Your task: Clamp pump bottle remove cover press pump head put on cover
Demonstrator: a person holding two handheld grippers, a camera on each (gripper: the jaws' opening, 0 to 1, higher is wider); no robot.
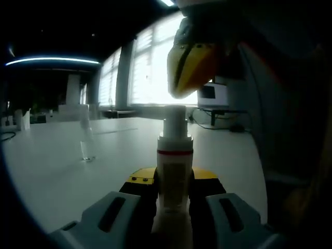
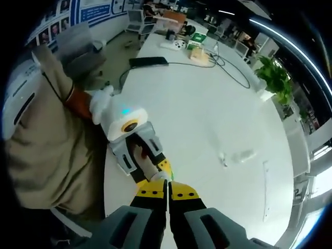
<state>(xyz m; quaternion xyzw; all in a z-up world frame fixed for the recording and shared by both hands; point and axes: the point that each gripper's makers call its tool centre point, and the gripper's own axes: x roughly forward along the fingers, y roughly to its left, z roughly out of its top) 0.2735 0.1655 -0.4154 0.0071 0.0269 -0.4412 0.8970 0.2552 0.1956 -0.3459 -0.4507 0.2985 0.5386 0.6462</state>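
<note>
A white pump bottle [image 1: 175, 161] with a red band stands upright, and my left gripper [image 1: 174, 184] is shut on its body. Its bare white pump head [image 1: 175, 120] sticks up, uncovered. My right gripper [image 1: 188, 70] hangs just above the pump head with its yellow tips together and a small gap below them. In the right gripper view, my right gripper [image 2: 168, 193] is shut with nothing held. It points down at the bottle [image 2: 147, 165], which the left gripper [image 2: 136, 155] clamps. The clear cover [image 1: 86, 141] stands on the white table [image 1: 52, 171], to the left of the bottle.
A person in beige clothes [image 2: 41, 145] stands at the table edge holding the left gripper. Cables and boxes [image 2: 197, 41] and a black flat item [image 2: 149, 61] lie at the table's far end. A potted plant [image 2: 275, 78] stands beyond. Bright windows [image 1: 150, 67] lie behind.
</note>
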